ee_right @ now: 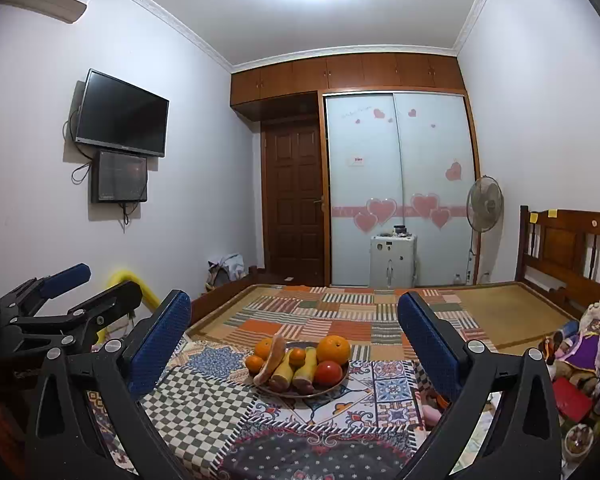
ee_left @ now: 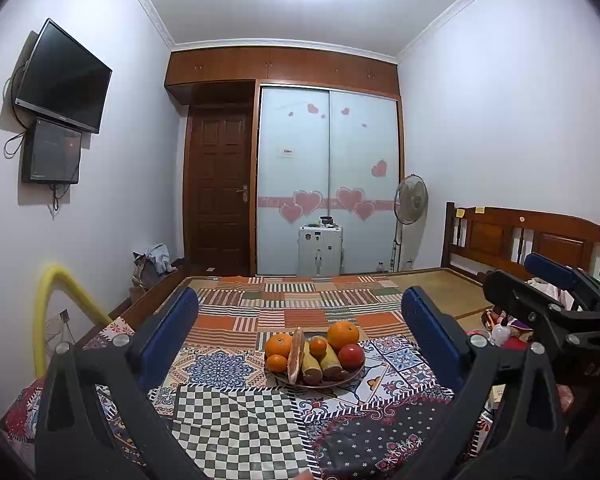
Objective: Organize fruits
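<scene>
A plate [ee_left: 350,378] of fruit sits on the patchwork cloth on the bed. It holds several oranges, the largest [ee_left: 343,334] at the back right, a red apple [ee_left: 351,356] at the right, two yellow banana-like pieces [ee_left: 311,364] and a long reddish piece [ee_left: 297,356]. The plate shows in the right wrist view [ee_right: 342,380] too, with the orange [ee_right: 333,349] and apple [ee_right: 328,373]. My left gripper [ee_left: 300,322] is open and empty, well short of the plate. My right gripper [ee_right: 294,318] is open and empty, also short of it.
The right gripper [ee_left: 548,284] shows at the left view's right edge, the left gripper [ee_right: 66,284] at the right view's left edge. Toys and a red box [ee_right: 572,400] lie at the bed's right. A wooden headboard [ee_left: 528,236], fan [ee_left: 411,200] and wardrobe stand behind.
</scene>
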`<state>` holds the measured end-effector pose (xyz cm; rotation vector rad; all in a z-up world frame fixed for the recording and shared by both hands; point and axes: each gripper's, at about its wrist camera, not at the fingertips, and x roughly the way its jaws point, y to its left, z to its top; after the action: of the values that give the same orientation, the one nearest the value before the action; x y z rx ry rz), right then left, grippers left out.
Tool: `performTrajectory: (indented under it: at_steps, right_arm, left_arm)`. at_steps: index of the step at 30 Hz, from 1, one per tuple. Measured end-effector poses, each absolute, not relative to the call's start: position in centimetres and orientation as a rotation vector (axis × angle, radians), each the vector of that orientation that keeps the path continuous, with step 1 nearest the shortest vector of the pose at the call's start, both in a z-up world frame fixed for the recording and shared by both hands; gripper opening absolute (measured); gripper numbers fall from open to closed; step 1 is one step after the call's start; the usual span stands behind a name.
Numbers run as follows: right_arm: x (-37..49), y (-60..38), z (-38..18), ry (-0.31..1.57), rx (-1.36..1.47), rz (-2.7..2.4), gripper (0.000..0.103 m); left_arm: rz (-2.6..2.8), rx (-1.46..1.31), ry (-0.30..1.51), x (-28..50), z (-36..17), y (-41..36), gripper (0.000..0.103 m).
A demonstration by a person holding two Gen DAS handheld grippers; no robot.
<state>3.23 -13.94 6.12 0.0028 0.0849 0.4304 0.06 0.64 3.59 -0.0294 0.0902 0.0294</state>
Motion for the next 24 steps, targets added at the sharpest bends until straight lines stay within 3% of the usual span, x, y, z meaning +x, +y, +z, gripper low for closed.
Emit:
performTrajectory:
  at_steps: [24]
  right_arm:
    - [3.12, -14.13, 6.45, 0.081, 0.001, 0.428, 0.103]
  left_arm:
    - [0.012, -0.036, 0.099, 0.31, 3.33, 0.69, 0.103]
